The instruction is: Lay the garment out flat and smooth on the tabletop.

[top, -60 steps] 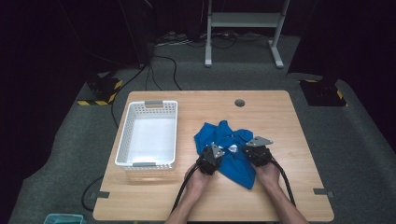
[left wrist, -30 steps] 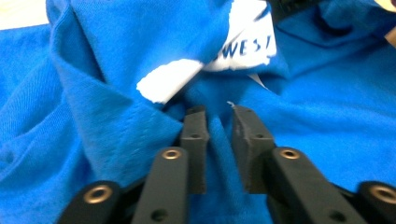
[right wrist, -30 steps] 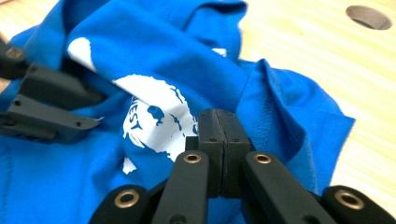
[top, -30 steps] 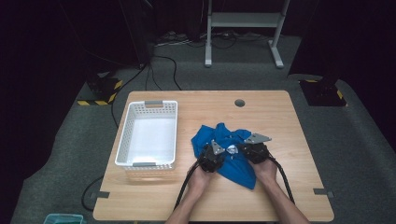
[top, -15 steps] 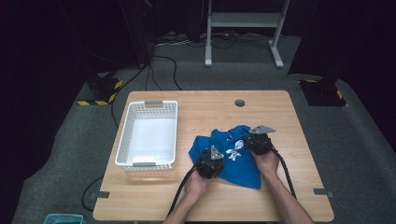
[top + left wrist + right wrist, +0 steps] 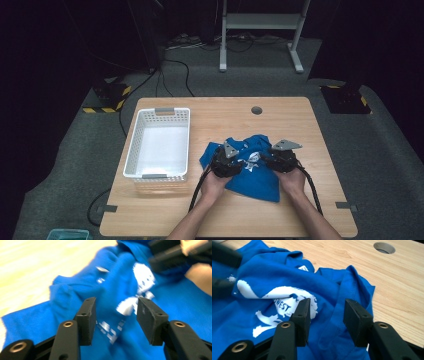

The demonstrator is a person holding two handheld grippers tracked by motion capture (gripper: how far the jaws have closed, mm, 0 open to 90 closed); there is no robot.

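Dark room, grey carpet (image 6: 75,165), wooden table (image 6: 300,210), white metal stand (image 6: 260,22), cables (image 6: 175,75) behind

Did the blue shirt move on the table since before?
Yes. The blue shirt has been spread out: its near edge now reaches closer to the table's front edge, farther from the round hole.

In the high view, the lower middle of the blue shirt (image 6: 252,172) is partly covered by the left gripper (image 6: 226,161) and the right gripper (image 6: 279,156), and both forearms are cut off by the bottom edge. A teal box (image 6: 67,234) at lower left is cropped there too. The left gripper view is blurred: the shirt's white print (image 6: 140,277) cannot be read. In the right gripper view, the print (image 6: 274,300) is partly hidden behind the jaws, and the table's round hole (image 6: 384,247) is clipped at upper right.
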